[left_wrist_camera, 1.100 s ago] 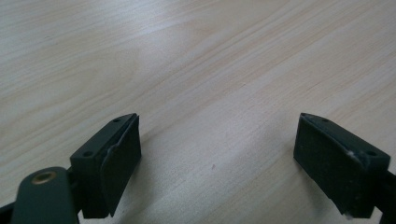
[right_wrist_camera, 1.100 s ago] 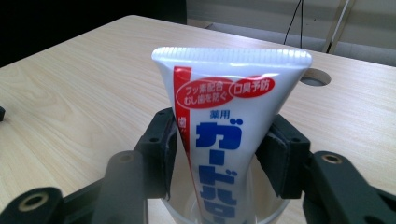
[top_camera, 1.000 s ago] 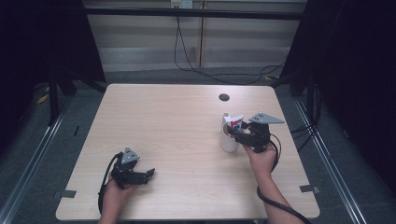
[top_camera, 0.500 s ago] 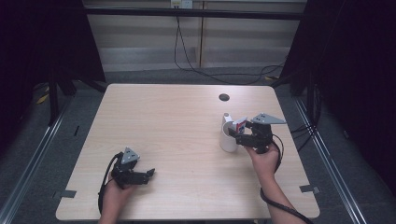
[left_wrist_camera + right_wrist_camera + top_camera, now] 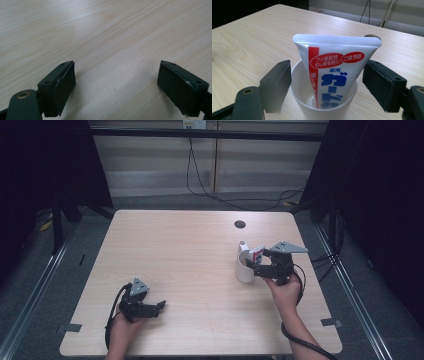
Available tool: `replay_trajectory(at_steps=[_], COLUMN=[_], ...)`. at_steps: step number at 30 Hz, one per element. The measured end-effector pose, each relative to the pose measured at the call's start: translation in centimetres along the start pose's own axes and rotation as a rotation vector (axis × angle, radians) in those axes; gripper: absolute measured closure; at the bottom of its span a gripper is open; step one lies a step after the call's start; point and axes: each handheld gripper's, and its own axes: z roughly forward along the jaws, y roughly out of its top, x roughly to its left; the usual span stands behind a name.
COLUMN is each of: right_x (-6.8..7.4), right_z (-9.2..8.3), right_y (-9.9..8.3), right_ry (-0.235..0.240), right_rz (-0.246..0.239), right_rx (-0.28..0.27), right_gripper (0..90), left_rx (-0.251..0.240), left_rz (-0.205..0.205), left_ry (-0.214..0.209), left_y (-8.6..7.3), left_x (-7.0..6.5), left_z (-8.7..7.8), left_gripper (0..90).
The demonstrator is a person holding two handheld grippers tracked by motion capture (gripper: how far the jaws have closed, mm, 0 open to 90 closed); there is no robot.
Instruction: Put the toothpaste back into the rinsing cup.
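A small dark round mark (image 5: 240, 224) sits near the wooden table's (image 5: 190, 255) far edge

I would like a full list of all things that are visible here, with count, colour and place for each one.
toothpaste tube: 1, white with red and blue print, stands crimped end up in the cup, between the open jaws of the right gripper
cup: 1, white, upright on the right part of the table
table: 1, light wood
round hole: 1, dark, in the table top near the far edge
cables: several, black, on the floor behind the table
left gripper: 1, black, near the front left edge, jaws open over bare wood
right gripper: 1, black, at the cup, jaws have just been opening
person's hands: 2, one on each gripper
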Motion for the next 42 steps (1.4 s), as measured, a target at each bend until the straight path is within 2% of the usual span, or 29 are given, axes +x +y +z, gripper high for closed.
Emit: replay_trajectory(at_steps=[9,19,24,29,34,42], right_x=[-0.1,-0.4,-0.5,-0.6,-0.8,-1.0], right_z=[-0.7,-1.5,-1.9,-2.3,-2.7,-3.5], right_y=[0.0,-0.1,-0.3,-0.8,-1.3,-2.0], right_ry=[-0.003,0.009,0.008,0.019,0.026,0.046], right_rz=[-0.016,0.001,-0.011,-0.001,-0.026,-0.029], right_rx=[0.009,-0.002,0.002,-0.009,0.013,0.036], right_gripper=[22.5,21.7,21.6,21.2,19.4,19.1], left_rx=[0.0,0.0,0.0,0.001,0.0,-0.001], left_rz=[0.0,0.0,-0.002,0.001,-0.001,-0.002], left_ry=[0.0,0.0,0.002,0.002,0.002,0.002], left_y=[0.0,0.0,0.0,0.0,0.0,0.0], left_x=[0.0,0.0,0.0,0.0,0.0,0.0], left_z=[0.0,0.0,0.0,0.0,0.0,0.0], left_gripper=[14.8,14.8,14.8,14.7,14.8,14.7])
